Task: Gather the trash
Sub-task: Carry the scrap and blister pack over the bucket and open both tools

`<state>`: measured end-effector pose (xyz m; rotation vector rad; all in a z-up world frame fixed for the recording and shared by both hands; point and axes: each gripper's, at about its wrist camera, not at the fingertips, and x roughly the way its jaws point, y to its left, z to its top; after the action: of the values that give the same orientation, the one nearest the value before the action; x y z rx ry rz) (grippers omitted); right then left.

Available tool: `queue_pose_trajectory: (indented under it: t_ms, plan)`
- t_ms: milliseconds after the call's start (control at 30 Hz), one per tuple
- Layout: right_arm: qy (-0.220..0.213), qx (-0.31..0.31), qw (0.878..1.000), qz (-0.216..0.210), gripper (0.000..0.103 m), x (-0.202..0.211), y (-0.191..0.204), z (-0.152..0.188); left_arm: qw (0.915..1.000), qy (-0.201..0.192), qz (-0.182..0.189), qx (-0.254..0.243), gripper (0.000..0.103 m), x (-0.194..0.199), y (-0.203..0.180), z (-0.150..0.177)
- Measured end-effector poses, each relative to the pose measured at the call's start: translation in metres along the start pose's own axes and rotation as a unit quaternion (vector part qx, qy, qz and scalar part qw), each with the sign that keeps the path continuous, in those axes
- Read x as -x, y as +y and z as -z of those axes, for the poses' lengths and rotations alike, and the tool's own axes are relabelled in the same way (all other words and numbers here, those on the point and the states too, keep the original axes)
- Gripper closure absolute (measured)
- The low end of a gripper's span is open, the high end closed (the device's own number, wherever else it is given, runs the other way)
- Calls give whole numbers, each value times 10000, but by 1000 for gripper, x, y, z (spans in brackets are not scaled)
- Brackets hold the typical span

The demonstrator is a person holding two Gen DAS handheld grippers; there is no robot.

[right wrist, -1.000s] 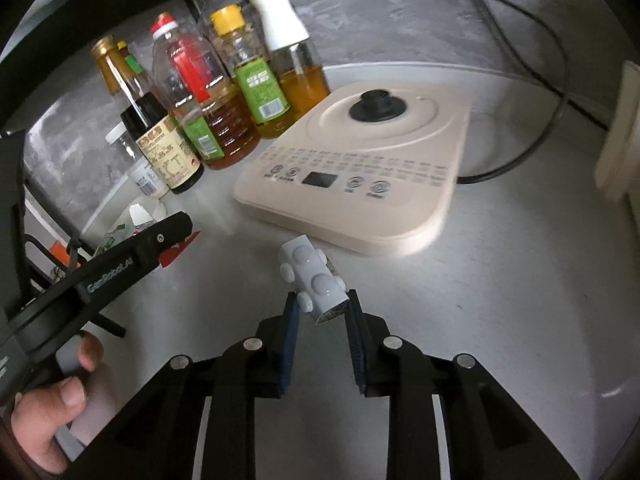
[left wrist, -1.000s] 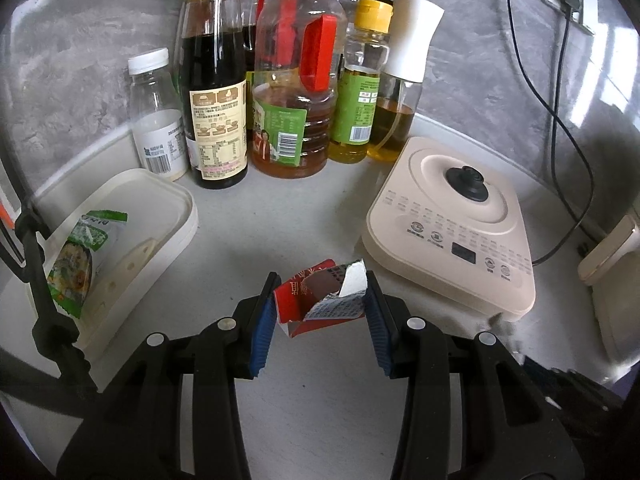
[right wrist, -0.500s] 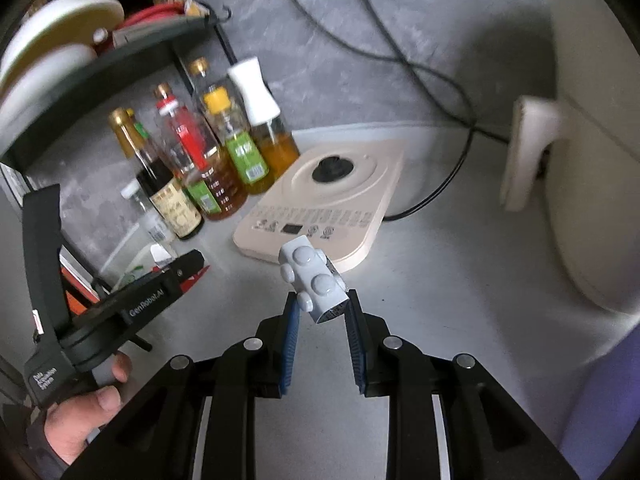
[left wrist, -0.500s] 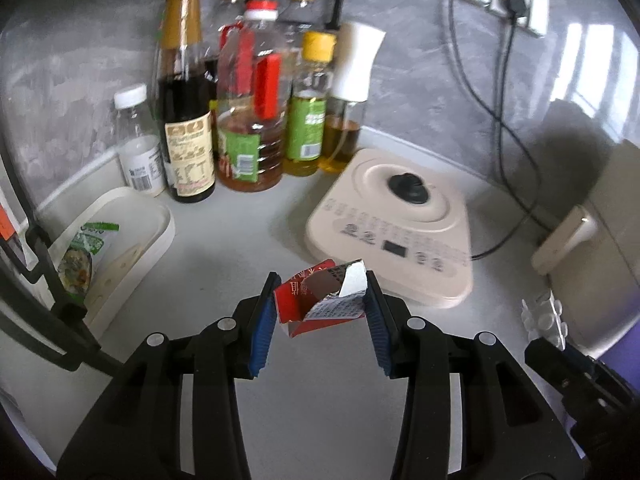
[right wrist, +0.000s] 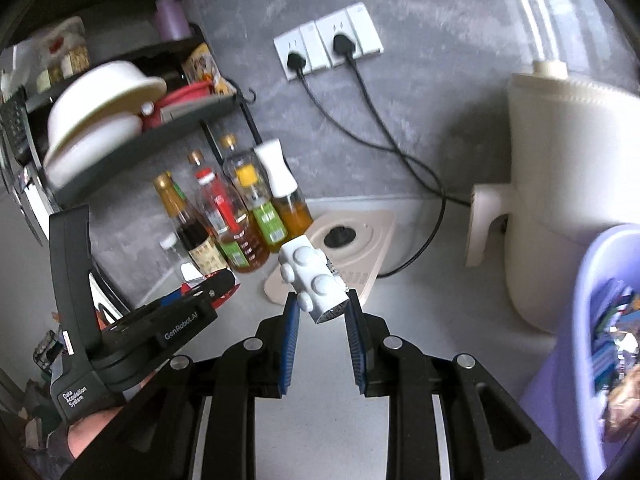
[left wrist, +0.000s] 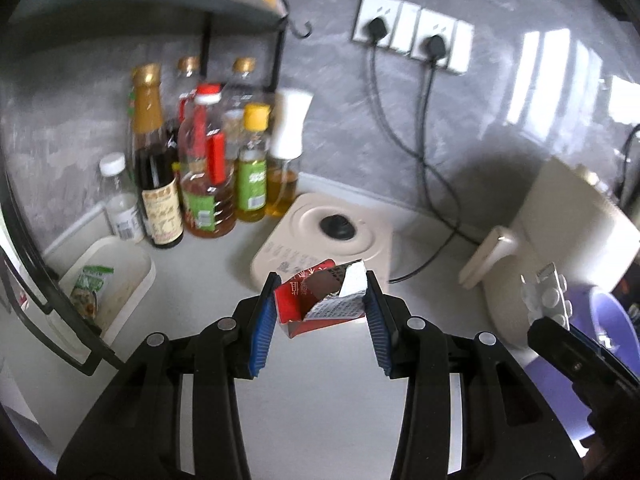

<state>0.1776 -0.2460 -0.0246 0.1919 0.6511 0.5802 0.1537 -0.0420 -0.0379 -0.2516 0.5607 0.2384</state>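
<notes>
Because both pieces are bound for the purple bin (right wrist: 584,300) at frame right, the left gripper (left wrist: 320,316) clamps a torn red carton (left wrist: 316,300) while the right gripper (right wrist: 322,316) pinches an empty blister pack (right wrist: 312,276), both centre frame above the counter

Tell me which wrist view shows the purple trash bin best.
The right wrist view. There the purple bin fills the right edge, its rim and the wrappers inside it visible. The left wrist view catches only a blurred part of the bin at far right, behind the right gripper and its blister pack.
</notes>
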Motion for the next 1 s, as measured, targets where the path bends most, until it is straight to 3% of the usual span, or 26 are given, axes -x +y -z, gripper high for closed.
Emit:
queue_pose_trajectory:
  t_ms: [500, 1000]
  plan:
    - [-662, -81, 9973, 308, 80, 78, -18, -15, 9957, -329, 734, -451, 61, 45, -65, -11]
    - [-1017, -421, 9878, 1098, 79, 139, -66, -7, 9827, -248, 1572, -948, 61, 54, -142, -1]
